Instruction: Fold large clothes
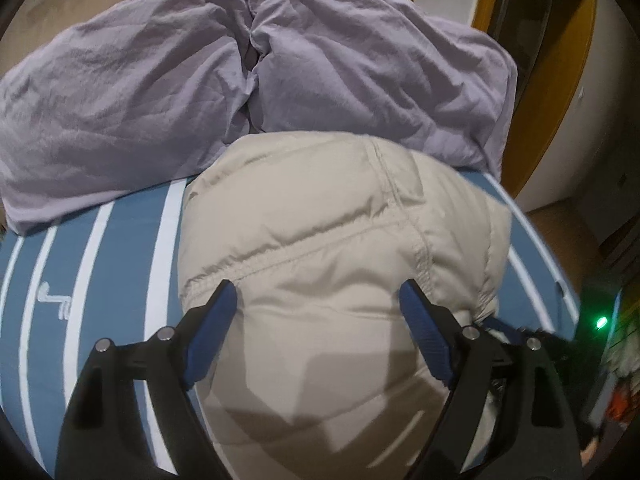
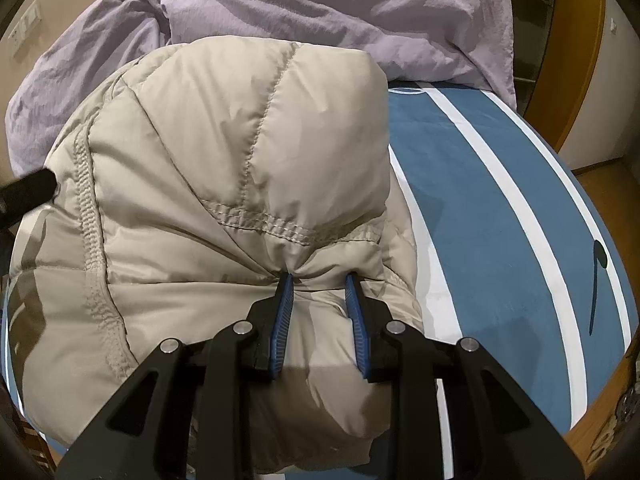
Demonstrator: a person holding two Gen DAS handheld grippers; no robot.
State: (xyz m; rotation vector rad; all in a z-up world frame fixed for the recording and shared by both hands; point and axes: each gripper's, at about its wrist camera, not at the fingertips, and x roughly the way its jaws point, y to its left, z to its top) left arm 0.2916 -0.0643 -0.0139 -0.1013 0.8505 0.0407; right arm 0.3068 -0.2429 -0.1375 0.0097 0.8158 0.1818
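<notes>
Bed with blue, white-striped sheet (image 2: 500, 240); lilac duvet (image 1: 160, 92) heaped at the far end, beige puffer jacket (image 2: 224, 168) bundled on the sheet just in front of it.

Right hand-held gripper (image 2: 320, 280) is clamped on a pinch of jacket fabric near a stitched seam; puckers radiate from its pads. Left hand-held gripper (image 1: 318, 292) has its jaws spread wide over the jacket's bulk, nothing pinched. Best approach, I'd judge: keep the right pinch firm, take a seam or edge with the left rather than slick quilted shell, then move both together so the fold lands square. Jacket looks puffy, quilted, springy; likely to unfold if released early.
</notes>
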